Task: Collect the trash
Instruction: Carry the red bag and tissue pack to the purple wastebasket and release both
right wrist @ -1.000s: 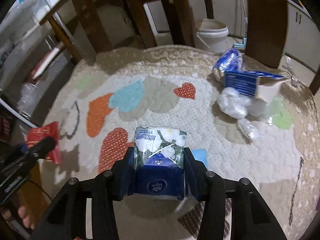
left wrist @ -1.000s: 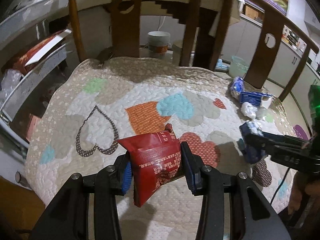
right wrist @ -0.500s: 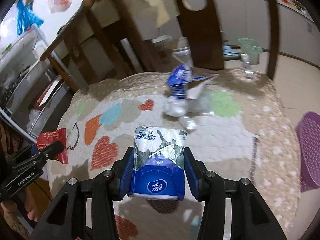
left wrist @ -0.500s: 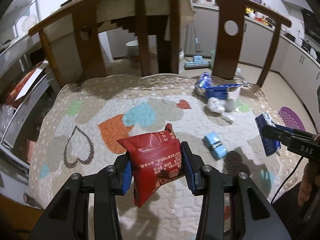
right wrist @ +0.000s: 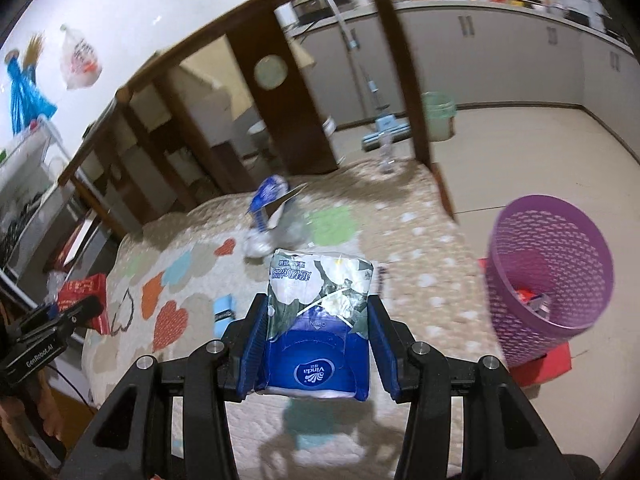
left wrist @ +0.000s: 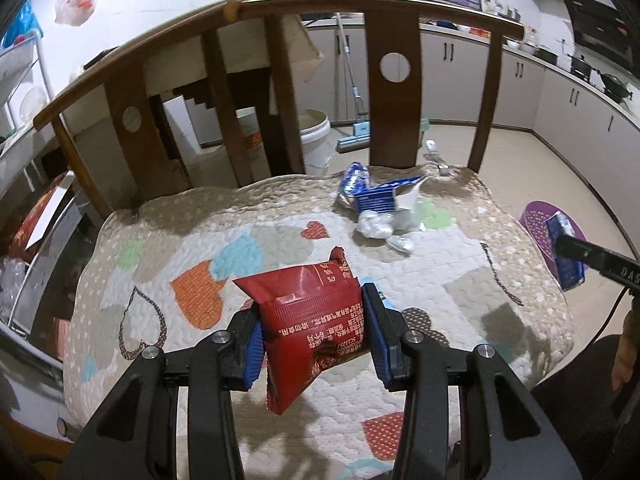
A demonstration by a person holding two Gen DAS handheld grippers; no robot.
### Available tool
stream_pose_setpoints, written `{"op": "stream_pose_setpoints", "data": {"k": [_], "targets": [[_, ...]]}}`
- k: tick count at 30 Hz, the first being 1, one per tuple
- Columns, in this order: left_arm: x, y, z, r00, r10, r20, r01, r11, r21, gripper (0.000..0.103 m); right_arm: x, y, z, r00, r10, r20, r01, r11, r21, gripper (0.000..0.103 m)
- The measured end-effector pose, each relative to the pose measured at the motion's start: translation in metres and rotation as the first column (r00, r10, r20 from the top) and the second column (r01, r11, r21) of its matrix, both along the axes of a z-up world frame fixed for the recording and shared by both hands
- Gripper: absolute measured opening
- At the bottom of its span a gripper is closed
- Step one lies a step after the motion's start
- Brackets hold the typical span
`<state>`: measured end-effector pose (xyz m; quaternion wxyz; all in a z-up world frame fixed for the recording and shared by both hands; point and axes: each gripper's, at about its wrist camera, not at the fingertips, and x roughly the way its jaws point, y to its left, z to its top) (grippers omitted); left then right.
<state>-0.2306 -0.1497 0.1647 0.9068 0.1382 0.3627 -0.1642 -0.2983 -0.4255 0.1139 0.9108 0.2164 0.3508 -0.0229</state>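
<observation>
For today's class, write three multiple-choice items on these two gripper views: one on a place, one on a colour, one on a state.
1. Where is the purple mesh plastic basket?
A. on the heart-patterned quilted cover
B. on the floor beside the cushioned seat
C. hung from the wooden backrest

2. What colour is the crinkled foil snack wrapper in the left gripper?
A. red
B. green
C. yellow

3. What state is the right gripper in?
A. open and empty
B. shut on nothing
C. shut on the blue-and-white tissue pack

Key: 1 B, it stands below the seat edge; 2 A, it is red with pale print; 3 C, both pads press the pack.
</observation>
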Motion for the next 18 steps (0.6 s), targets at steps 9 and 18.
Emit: {"op": "stream_pose_setpoints", "data": {"k": [9, 18], "targets": [[-0.011, -0.025, 0.008, 0.999, -0.049, 0.023, 0.048, 0.999, 0.022, 0.042, -0.035, -0.033, 0.001, 0.996, -0.091, 0.023, 0.091, 0.996, 0.002, 0.052], [-0.007, -0.074, 0.010, 0.991, -0.131, -0.018, 0.131, 0.991, -0.006, 0.042, -0.054, -0.069, -0.006, 0.983, -0.172, 0.057, 0.170, 0.985, 0.041, 0.052]]}}
